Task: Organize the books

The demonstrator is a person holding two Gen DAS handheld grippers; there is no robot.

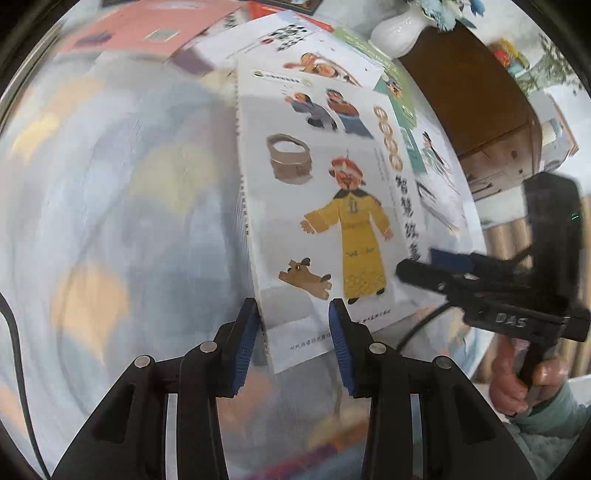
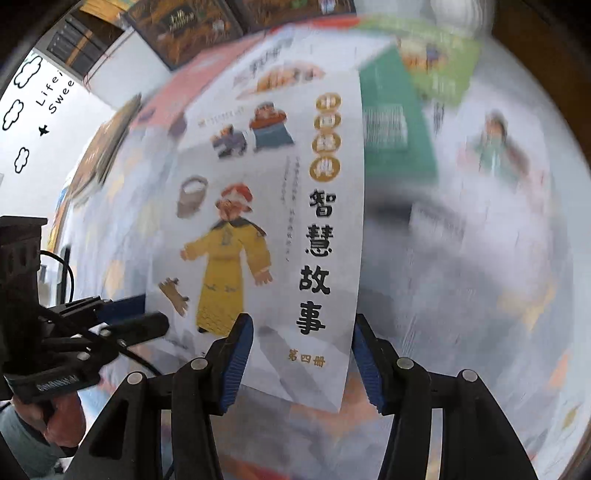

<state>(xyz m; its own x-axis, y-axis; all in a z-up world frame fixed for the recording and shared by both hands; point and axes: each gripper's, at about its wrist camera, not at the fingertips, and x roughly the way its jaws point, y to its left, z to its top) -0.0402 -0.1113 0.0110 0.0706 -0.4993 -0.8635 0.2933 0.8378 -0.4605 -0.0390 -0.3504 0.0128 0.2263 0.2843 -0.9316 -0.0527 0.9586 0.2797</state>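
a: behind the work lay a pale patterned tablecloth [image 1: 122,229], blurred in both wrist views, with a wooden cabinet [image 1: 476,107] and a white vase [image 1: 397,31] at its far side.

b: and the task's thing?

a: white picture book [image 1: 325,206], its cover showing a figure in a yellow robe, lay flat on the cloth. its long axis ran away from both cameras, its near short edge towards the jaws.

b: position relative to each gripper?

a: left gripper [image 1: 293,343] stood over the near left corner; in the left wrist view the book's long left edge passed just inside the left pad, so that corner sat in the gap. right gripper [image 2: 301,363] stood over the near right corner, the book's right edge passing just inside its right pad. judged from both views, the two hands were about equally near, one per corner.

b: state of the jaws?

a: both parted moderately, pads clear of the cover as far as could be seen. nothing was held.

b: what else lay on the surface?

a: further books overlapped beyond the far end: a pink book [image 1: 147,33], a green book [image 2: 395,136] and a dark-covered book [image 2: 184,29]. a white wall with cloud drawings [image 2: 26,122] showed at left in the right wrist view.

b: consequence for the coming move?

a: probably a pinch at the near edge, each gripper taking its own corner; the thin book offered little edge to seize.
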